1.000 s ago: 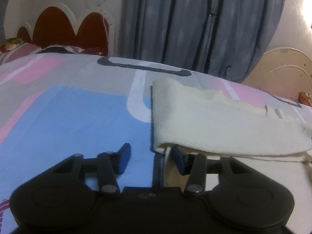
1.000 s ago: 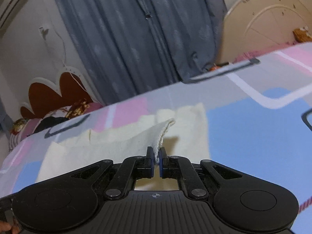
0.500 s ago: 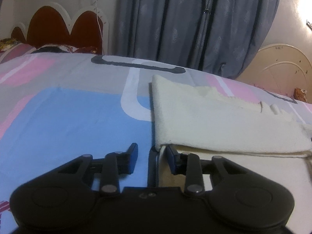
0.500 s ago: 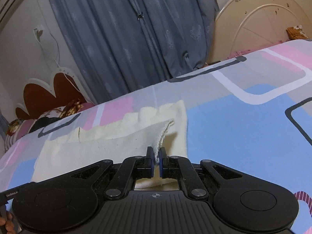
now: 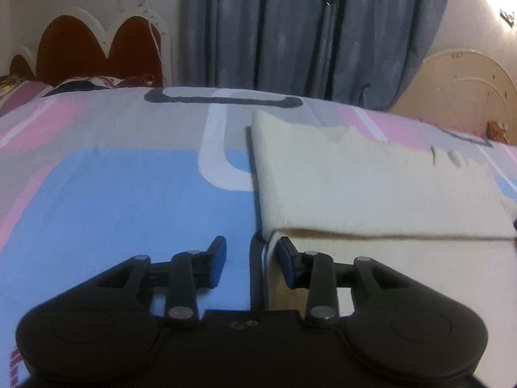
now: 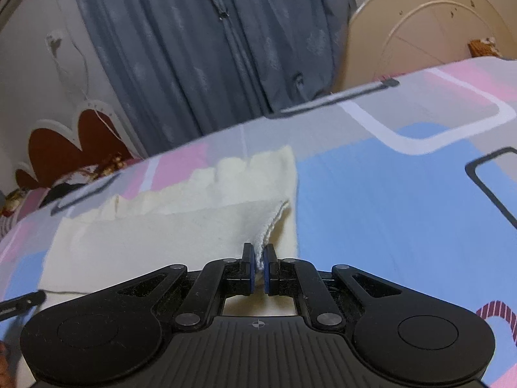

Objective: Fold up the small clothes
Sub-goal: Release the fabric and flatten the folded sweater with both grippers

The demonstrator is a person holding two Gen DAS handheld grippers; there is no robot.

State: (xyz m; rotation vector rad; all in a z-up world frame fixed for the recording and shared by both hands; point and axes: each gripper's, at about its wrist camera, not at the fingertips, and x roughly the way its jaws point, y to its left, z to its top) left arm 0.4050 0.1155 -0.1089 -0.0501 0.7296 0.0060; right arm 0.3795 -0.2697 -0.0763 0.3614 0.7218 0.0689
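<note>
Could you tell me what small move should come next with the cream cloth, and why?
Probably release the right hand-held gripper: it pinches the cream knitted cloth's corner, that layer is already folded over, and the left hand-held gripper, jaws just opening, grips nothing.

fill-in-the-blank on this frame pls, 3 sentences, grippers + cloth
1. The right hand-held gripper is shut on a corner of the ______ cloth.
2. The left hand-held gripper has its jaws ______, with nothing pinched between them.
3. The cloth lies on a patterned bedsheet, in front of a ______ curtain.

Missing words: cream; open; grey
</note>
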